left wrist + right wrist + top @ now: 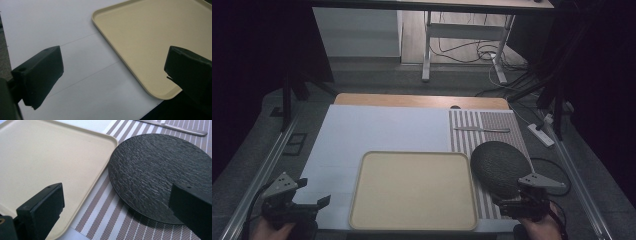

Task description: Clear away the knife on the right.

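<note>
A cream tray [413,190] lies bare at the table's front centre, also seen as the tray [150,32] and the tray [50,157]. A black textured plate [500,166] rests on a striped placemat [472,135] to its right, shown close as the plate [160,170] on the placemat [105,215]. A metal knife [482,130] lies across the mat's far part; its blade is the knife [175,127]. My left gripper [312,205] hovers open over the white sheet left of the tray; gripper [113,75]. My right gripper [512,202] is open at the plate's near edge; gripper [116,212].
A white sheet [362,135] covers the wooden tabletop [422,100]. Metal rails [267,165] run along both sides. A white power strip [541,134] and cables lie on the floor to the right, and a desk frame [427,45] stands beyond.
</note>
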